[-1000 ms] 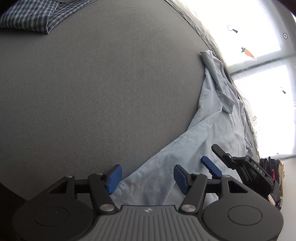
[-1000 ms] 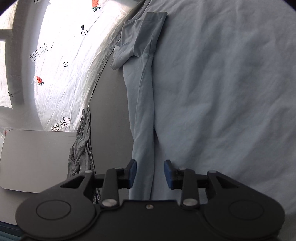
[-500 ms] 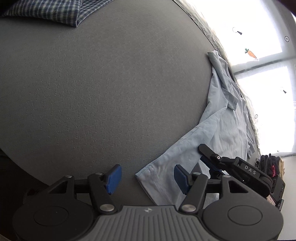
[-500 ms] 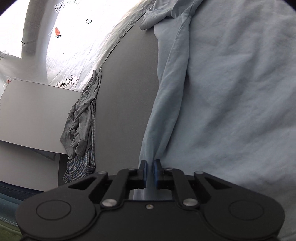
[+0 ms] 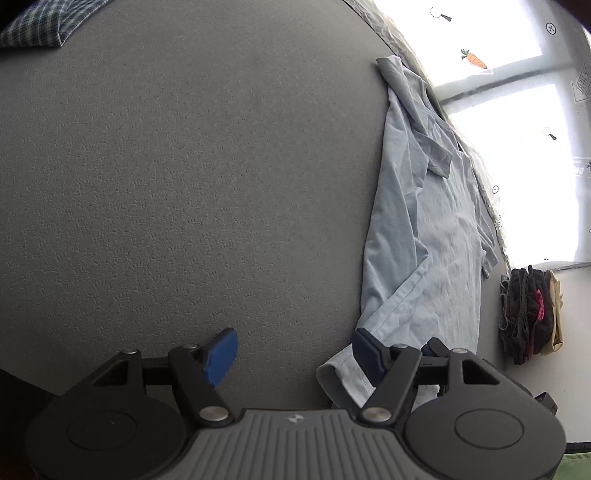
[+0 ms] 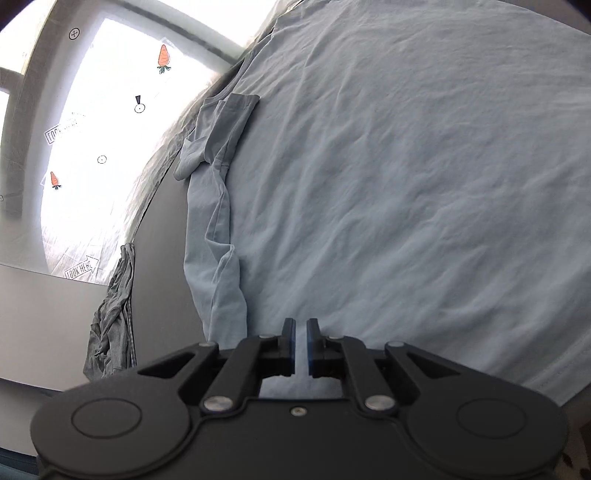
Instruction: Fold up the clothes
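A light blue shirt (image 5: 424, 229) lies spread on the dark grey table (image 5: 184, 166), along its right side in the left wrist view. It fills most of the right wrist view (image 6: 388, 184), with a long sleeve (image 6: 218, 258) folded along its left edge. My left gripper (image 5: 295, 356) is open just above the table, its right fingertip (image 5: 365, 350) over the shirt's near cuff. My right gripper (image 6: 301, 343) is nearly closed over the shirt's near edge, with a thin gap and no cloth visibly between the pads.
A folded blue plaid garment (image 5: 40, 22) lies at the table's far left corner. A pile of dark clothes (image 5: 528, 310) sits off the table's right side. A crumpled grey garment (image 6: 110, 325) hangs at the table edge. Bright windows stand behind.
My right gripper closed on the sleeve, carried it along the shirt's left side, and the sleeve now lies folded there, out of the jaws. My left gripper stayed open and shifted left.
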A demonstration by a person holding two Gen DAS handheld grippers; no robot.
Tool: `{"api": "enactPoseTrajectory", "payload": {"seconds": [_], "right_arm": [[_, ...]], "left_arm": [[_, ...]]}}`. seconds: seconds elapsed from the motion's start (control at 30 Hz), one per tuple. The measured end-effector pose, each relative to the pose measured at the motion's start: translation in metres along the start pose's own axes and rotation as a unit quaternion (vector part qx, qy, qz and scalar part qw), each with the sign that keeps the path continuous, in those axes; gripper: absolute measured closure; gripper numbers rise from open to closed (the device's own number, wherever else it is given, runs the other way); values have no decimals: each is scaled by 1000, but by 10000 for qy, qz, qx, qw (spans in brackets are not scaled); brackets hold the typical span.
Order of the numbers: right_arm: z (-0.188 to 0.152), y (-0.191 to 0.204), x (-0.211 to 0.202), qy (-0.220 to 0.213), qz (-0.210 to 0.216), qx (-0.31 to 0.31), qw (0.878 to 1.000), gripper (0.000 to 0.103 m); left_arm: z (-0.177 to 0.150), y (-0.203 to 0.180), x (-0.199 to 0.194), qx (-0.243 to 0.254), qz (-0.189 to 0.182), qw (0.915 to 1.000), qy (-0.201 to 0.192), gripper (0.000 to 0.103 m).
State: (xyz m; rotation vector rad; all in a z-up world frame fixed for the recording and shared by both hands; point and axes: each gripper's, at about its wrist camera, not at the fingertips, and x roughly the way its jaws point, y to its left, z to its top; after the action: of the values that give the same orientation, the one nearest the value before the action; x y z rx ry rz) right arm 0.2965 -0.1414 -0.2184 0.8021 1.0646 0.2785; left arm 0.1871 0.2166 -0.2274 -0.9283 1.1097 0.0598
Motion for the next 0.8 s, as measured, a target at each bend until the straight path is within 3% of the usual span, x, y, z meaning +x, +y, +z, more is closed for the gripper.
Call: {"api": "enactPoseTrajectory", "payload": {"seconds": [0.13, 0.37, 0.47, 0.57, 0.63, 0.8], "right_arm": [[-6, 16, -7, -76, 207, -228, 9995, 74], [-21, 72, 8, 344, 304, -1386, 9893, 72], [-29, 89, 22, 518, 65, -1799, 9823, 71], [-33, 92, 34, 672, -248, -1854, 9801, 67], [-33, 91, 40, 757, -242, -1728, 9818, 61], [-35, 94, 51, 907, -276, -1712, 9807, 59]], "left_arm": [[1, -7, 7, 155, -12, 9998, 112, 32], [2, 2, -1, 25, -14, 10000, -18, 32], [2, 11, -9, -108, 8, 9999, -130, 32], [2, 19, -15, -232, 28, 9995, -231, 32], [1, 24, -19, -336, 29, 9990, -279, 32], [2, 32, -21, -480, -37, 9984, -294, 32]]}}
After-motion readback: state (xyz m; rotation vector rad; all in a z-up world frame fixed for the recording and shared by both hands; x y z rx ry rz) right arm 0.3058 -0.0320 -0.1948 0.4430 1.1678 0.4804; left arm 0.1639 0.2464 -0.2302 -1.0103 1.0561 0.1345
